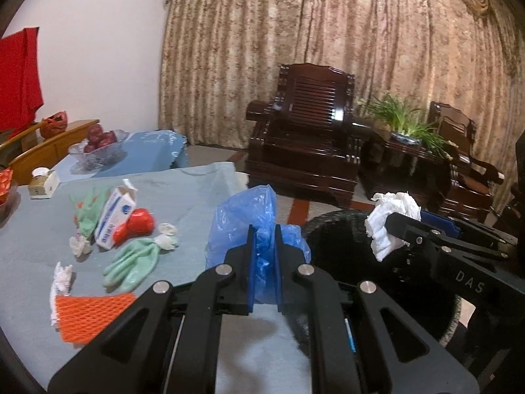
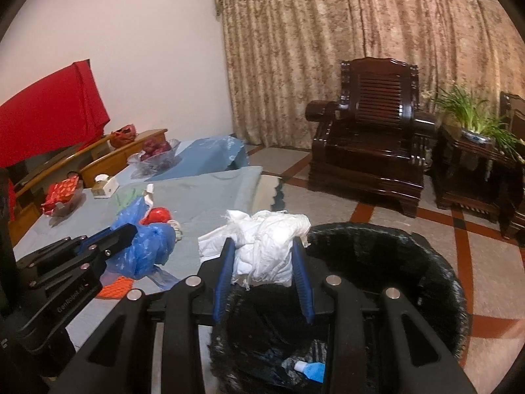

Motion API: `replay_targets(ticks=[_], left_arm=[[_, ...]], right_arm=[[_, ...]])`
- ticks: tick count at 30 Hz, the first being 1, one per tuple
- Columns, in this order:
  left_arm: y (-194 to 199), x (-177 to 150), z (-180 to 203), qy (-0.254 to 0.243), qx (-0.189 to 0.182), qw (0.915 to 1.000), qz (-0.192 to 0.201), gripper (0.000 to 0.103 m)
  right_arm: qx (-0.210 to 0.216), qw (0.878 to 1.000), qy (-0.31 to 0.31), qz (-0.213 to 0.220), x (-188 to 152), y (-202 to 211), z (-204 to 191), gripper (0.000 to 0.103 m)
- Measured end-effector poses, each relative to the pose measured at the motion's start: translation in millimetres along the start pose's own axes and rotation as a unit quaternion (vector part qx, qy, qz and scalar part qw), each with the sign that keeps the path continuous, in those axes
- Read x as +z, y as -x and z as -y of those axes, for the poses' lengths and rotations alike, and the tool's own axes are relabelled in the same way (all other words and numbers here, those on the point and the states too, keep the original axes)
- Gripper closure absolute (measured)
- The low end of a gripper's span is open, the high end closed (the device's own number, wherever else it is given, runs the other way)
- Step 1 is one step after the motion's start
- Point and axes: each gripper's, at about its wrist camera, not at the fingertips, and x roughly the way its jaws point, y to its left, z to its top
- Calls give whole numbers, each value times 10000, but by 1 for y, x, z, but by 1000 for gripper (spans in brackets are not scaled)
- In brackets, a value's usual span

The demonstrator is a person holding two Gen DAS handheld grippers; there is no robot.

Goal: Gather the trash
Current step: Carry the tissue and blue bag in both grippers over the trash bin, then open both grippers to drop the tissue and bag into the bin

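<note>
Heavy beige damask curtains [image 1: 328, 49] and a dark lacquered slat-back armchair [image 1: 308, 124] stand behind a bench [image 1: 183, 203] draped in pale blue-grey cloth. On that cloth lie two mint-green rubber gloves [image 1: 131, 262], a torn white carton with blue print too blurred to read [image 1: 115, 216], a glossy red wrapper [image 1: 137, 225], small crumpled white scraps [image 1: 167, 234] and an orange foam mesh sleeve [image 1: 92, 315]. The left gripper [image 1: 264, 259], marked "GenRobot AI" on its body in the right wrist view, has its blue-padded jaws pinched narrow on a crinkled, translucent blue plastic bag [image 1: 249, 223] at the bench's edge. The right gripper [image 2: 262, 262], lettered "DAS" on its side, holds a wad of crumpled white tissue paper [image 2: 265, 243] between jaws set moderately apart, above the near rim of a round bin lined with black plastic [image 2: 393, 256]. Inside the bin lies a small white-and-blue piece of packaging [image 2: 308, 369]. A glass bowl of red fruit [image 1: 98, 144] sits farther back.
</note>
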Motion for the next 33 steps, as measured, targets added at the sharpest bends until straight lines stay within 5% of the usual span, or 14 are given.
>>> replay_targets(ticks=[15, 33], left_arm=[[-36, -2, 56, -240, -663, 9972, -258, 95], [-78, -16, 89, -395, -1029, 9918, -653, 94]], right_arm=[[-635, 9975, -301, -30, -17, 21, 53, 68], [-1006, 9919, -657, -425, -48, 13, 95, 68]])
